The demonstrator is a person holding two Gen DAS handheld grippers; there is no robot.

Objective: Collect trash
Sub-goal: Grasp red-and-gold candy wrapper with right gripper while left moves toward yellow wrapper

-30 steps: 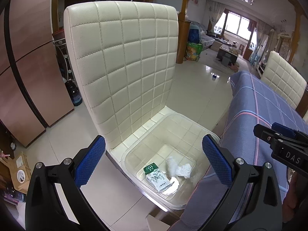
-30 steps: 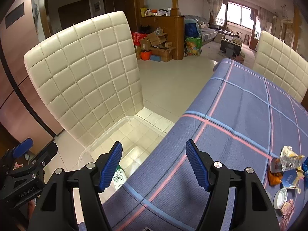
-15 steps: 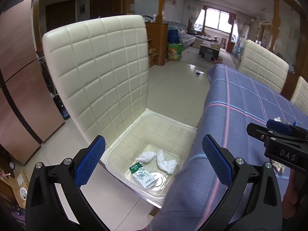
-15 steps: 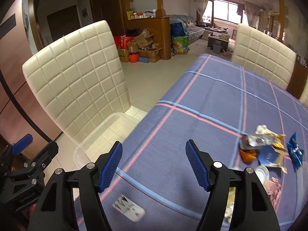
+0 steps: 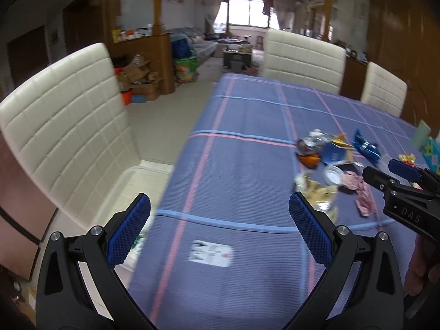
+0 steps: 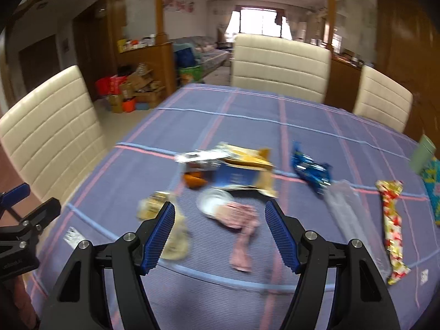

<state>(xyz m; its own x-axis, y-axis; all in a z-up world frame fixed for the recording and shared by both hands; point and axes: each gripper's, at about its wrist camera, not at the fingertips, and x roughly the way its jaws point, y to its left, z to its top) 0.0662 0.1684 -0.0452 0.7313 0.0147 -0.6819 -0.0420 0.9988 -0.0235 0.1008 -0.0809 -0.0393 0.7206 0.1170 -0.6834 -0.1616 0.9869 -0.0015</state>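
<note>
1. Right now I am watching the left gripper (image 5: pixel 220 231) hanging over the near left corner of the table (image 5: pixel 247 126), its jaws standing wide with nothing between them.
2. Just past that table edge, the clear bin (image 5: pixel 143 176) is sitting on the seat of the cream chair (image 5: pixel 63 126), close against the cloth.
3. I am seeing the right gripper (image 6: pixel 220 233) also spread open and holding nothing, hovering above the pink wrapper (image 6: pixel 239 220).
4. Trash is lying bunched mid-table: an orange-and-blue packet pile (image 6: pixel 236 170), a white lid (image 6: pixel 213 202), a crumpled yellowish bag (image 6: pixel 165 220), a blue wrapper (image 6: pixel 312 170) and a red-and-gold wrapper (image 6: pixel 392 225) toward the right edge.
5. Beyond the pile, the far half of the cloth is lying bare up to two more chairs (image 6: pixel 280 66).
</note>
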